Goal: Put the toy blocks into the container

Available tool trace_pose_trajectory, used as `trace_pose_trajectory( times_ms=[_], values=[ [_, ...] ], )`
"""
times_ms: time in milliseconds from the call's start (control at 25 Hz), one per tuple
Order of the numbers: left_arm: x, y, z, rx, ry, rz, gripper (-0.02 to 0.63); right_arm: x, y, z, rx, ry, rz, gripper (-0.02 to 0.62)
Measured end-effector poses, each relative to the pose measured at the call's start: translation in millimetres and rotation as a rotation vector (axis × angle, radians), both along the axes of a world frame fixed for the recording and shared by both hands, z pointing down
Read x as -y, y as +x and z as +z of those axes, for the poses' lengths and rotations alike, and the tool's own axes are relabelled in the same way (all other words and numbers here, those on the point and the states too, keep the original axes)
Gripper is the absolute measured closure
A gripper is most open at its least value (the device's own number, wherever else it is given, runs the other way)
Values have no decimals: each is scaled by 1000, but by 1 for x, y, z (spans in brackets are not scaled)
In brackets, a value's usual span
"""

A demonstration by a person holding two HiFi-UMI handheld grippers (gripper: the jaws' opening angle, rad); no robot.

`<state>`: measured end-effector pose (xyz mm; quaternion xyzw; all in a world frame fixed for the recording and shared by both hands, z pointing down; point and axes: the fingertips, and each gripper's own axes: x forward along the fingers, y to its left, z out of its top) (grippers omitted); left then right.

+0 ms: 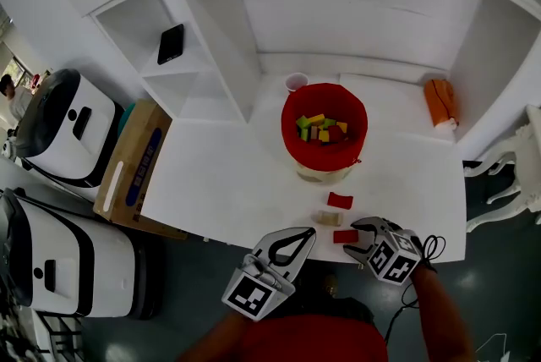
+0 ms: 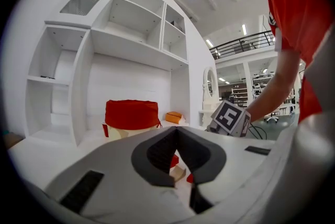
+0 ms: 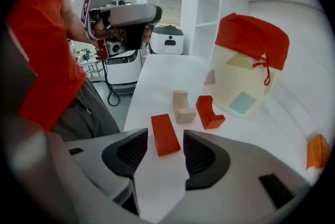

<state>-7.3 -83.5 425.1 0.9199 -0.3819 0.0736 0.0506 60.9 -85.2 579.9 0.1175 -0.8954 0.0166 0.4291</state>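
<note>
Evidently right gripper [image 3: 166, 150] tilted down, jaws spread wide to straddle flat red block [image 3: 165, 134] on table [image 1: 211, 174]; block not yet pinched. Left gripper [image 2: 178, 163] pressed together, empty, held aside. Beige block [image 3: 182, 107] and red arch block [image 3: 209, 112] wait near container [image 1: 292, 111], already part-filled.

Three loose wooden toy blocks are counted on the white tabletop [image 1: 220, 183]: one flat red rectangular block [image 1: 344, 236], one beige notched block [image 1: 327, 218] and one red notched block [image 1: 340, 200]. One red-rimmed cloth container [image 1: 288, 122] is counted, with more coloured blocks inside that are too small to be numbered, along with one small pale cup [image 1: 296, 82], one orange object [image 1: 440, 101] and one flat black device [image 1: 170, 44] on a shelf. Beside the table, two white-and-black machines [image 1: 63, 128] [image 1: 59, 255] and one brown cardboard box [image 1: 135, 157] are counted.
</note>
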Motion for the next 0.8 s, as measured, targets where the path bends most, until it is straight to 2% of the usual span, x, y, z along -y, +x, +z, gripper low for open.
trace_pose_trajectory(
  times_ms=[200, 240, 280, 480, 600, 800],
  values=[
    [1, -6, 0, 2, -7, -3, 591, -3, -1, 7, -4, -49, -5, 380],
    [2, -8, 1, 3, -10, -4, 591, -4, -1, 7, 4, -60, -4, 397],
    [2, -8, 2, 5, -13, -4, 591, -5, -1, 7, 13, -64, -1, 448],
    [1, -11, 5, 12, -17, 0, 591, -5, 0, 0, 79, -79, 66, 448],
    [1, -14, 5, 16, -19, -4, 591, -9, -3, -25, 230, -77, 149, 449],
    [7, -18, -1, -2, -3, -20, 591, 0, -5, -124, 653, -36, 340, 449]
  ],
)
